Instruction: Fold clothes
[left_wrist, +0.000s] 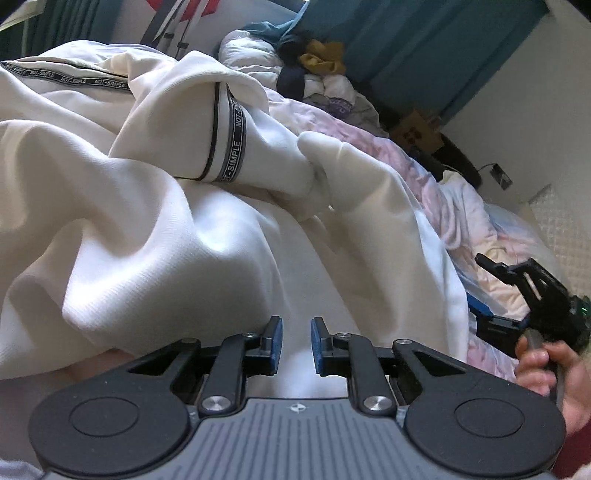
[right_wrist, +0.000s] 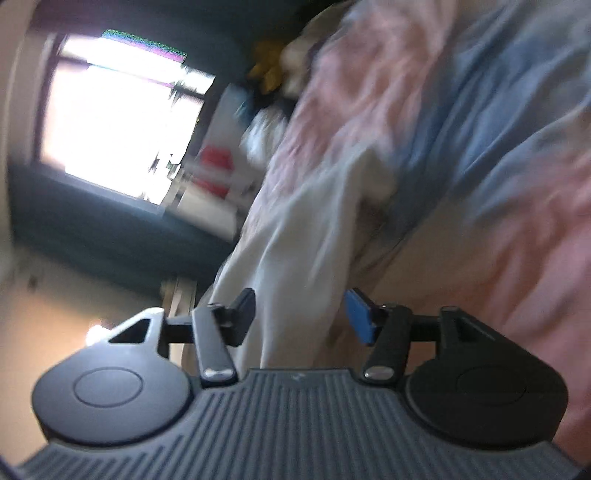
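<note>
A white garment (left_wrist: 147, 221) with black "NOT-SIMPLE" tape trim lies crumpled on the bed and fills the left wrist view. My left gripper (left_wrist: 296, 341) sits low over its near edge, fingers a small gap apart with white cloth between them; a grip is not certain. My right gripper (right_wrist: 301, 317) is open, its fingers either side of a hanging strip of the white garment (right_wrist: 295, 240) without closing on it. The right gripper also shows in the left wrist view (left_wrist: 517, 291), held in a hand at the right. The right wrist view is motion-blurred.
A pink and blue duvet (left_wrist: 388, 147) covers the bed under the garment. A pile of other clothes (left_wrist: 317, 62), with a yellow piece, lies at the far end. Teal curtains (left_wrist: 424, 44) and a white wall stand behind. A bright window (right_wrist: 118, 122) shows in the right wrist view.
</note>
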